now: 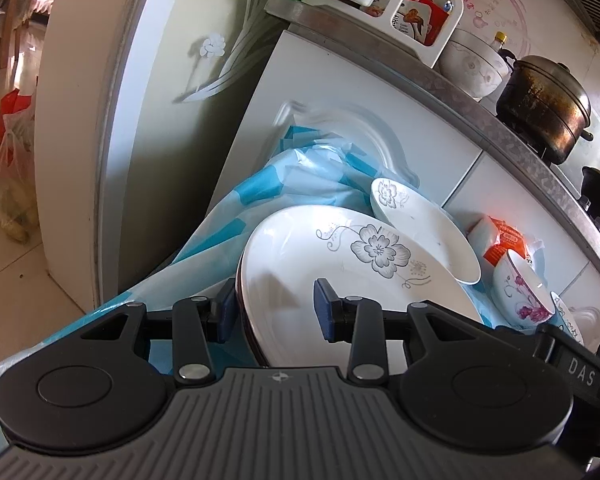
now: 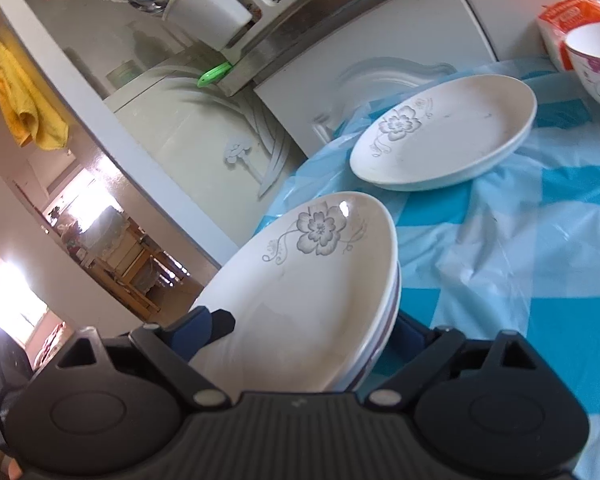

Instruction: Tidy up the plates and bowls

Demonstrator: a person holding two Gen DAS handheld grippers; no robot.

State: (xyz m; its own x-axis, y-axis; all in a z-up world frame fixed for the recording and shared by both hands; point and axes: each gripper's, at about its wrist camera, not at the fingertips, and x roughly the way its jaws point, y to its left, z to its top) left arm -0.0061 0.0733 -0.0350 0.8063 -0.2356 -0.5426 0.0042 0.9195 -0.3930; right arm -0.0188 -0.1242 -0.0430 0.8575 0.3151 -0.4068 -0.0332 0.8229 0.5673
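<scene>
Stacked white floral plates (image 1: 340, 264), gripped at opposite rims: left hand-held gripper (image 1: 276, 308) narrow, clamping one edge; right hand-held gripper (image 2: 312, 332) wide, straddling the other. Blue-checked plastic bench (image 2: 520, 240) below; white cabinets (image 1: 340, 92) behind.

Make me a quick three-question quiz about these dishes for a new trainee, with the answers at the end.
1. True or false: the single plate lies on top of the stack of plates.
2. What colour is the flower pattern on the bowl? A grey, B purple, C green.
3. What lies under all the dishes?

Key: 1 false, it sits apart from the stack. 2 B. 3 A blue-and-white checked plastic cloth.
</scene>
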